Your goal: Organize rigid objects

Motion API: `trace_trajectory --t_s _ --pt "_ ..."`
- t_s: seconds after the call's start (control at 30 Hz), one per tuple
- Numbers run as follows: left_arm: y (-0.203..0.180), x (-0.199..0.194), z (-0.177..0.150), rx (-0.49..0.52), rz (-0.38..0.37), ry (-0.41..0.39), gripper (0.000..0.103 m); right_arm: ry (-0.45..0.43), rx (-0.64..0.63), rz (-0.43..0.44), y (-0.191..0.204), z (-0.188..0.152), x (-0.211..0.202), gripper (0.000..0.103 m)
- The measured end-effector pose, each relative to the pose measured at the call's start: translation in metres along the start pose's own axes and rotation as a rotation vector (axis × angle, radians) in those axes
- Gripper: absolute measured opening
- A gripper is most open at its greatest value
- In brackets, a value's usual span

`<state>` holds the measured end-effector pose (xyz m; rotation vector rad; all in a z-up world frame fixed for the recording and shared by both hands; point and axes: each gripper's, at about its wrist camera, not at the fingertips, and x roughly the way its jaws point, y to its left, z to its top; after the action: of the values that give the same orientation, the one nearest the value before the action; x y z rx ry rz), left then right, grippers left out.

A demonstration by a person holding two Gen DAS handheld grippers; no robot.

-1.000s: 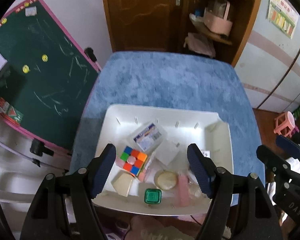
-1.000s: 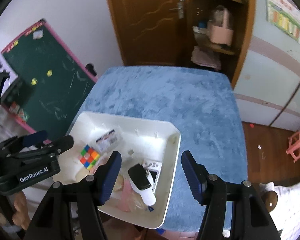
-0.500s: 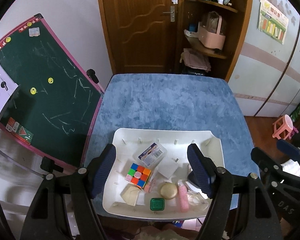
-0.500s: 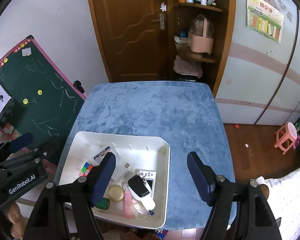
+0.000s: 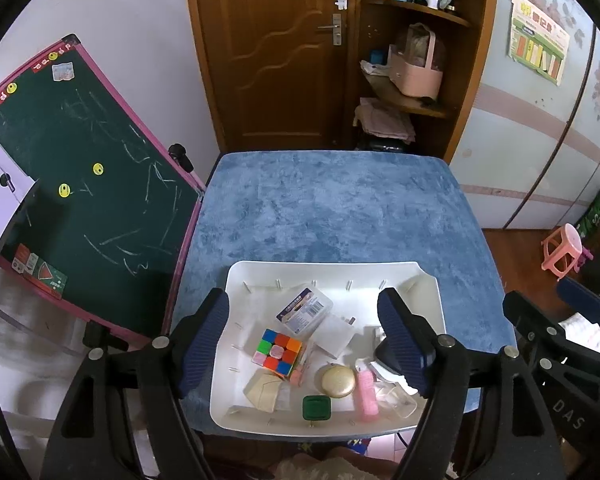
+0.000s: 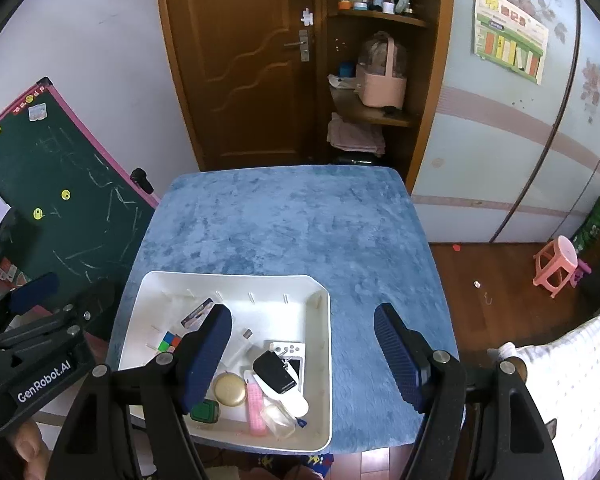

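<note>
Hovered both grippers, left [image 5: 304,338] and right [image 6: 304,350], over tabletop [image 5: 340,208] with jaws wide apart and empty, left jaws just opened further, right earlier in the second; tray [image 5: 340,270] at near edge held cube [image 5: 277,351], compact [image 5: 338,381], green box [image 5: 316,407], pink bottle [image 5: 366,391].

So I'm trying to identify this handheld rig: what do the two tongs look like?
Both are alike: black plastic frames with silver bolts, each finger faced with a ribbed dark blue pad. The left tongs carry white "GenRobot.AI" lettering on the side; the right tongs show "DAS". No cables show.
</note>
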<state>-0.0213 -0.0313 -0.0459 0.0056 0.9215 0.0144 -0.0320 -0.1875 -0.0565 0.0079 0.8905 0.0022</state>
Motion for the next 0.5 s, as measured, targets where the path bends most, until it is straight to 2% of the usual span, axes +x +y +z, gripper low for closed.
trace_trajectory --t_s 0.5 --pt "0.006 0.0061 0.0 -0.021 0.004 0.026 0.08 0.005 0.003 -0.002 -0.0001 -0.0011 -0.0011 0.075"
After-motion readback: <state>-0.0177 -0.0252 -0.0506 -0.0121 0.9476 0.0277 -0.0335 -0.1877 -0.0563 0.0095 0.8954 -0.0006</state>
